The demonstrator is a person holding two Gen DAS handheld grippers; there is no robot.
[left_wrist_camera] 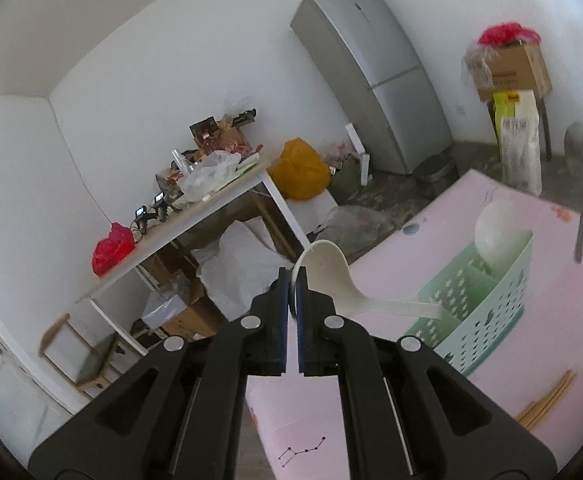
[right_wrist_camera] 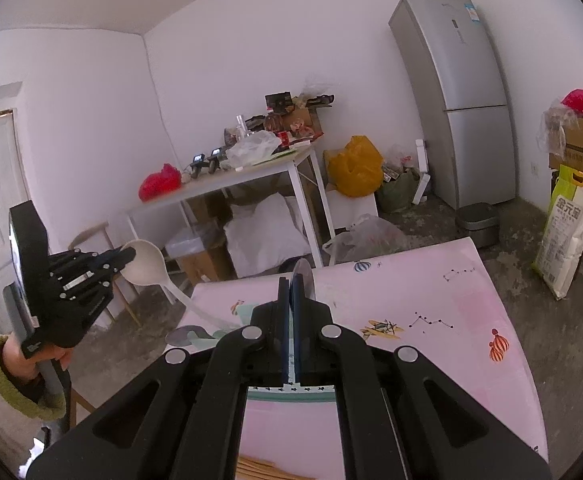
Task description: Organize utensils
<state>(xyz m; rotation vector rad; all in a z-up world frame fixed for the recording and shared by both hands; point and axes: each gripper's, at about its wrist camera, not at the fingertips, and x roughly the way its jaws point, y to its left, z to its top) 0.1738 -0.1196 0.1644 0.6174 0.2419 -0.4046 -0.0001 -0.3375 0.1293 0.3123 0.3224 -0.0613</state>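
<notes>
My left gripper [left_wrist_camera: 291, 276] is shut on the rim of a white ladle's bowl [left_wrist_camera: 331, 276]. Its handle slants right and down towards a mint-green perforated basket [left_wrist_camera: 491, 320] on the pink table cover. Another white round-bowled utensil [left_wrist_camera: 499, 236] stands in the basket's far end. From the right wrist view the left gripper [right_wrist_camera: 127, 258] hangs off the table's left edge with the ladle [right_wrist_camera: 147, 268]. My right gripper [right_wrist_camera: 291, 280] is shut on a thin grey utensil [right_wrist_camera: 303, 276] seen edge-on, above the basket's rim [right_wrist_camera: 291, 390]. Wooden chopsticks [left_wrist_camera: 547, 400] lie on the table near me.
The pink table cover [right_wrist_camera: 431, 292] ends at a far edge with bare floor beyond. A cluttered white side table [right_wrist_camera: 251, 176], a yellow bag [right_wrist_camera: 355, 168], a silver fridge [right_wrist_camera: 459, 92] and a rice bag [right_wrist_camera: 567, 232] stand around the room. A green-cuffed sleeve [right_wrist_camera: 19, 380] shows at the left.
</notes>
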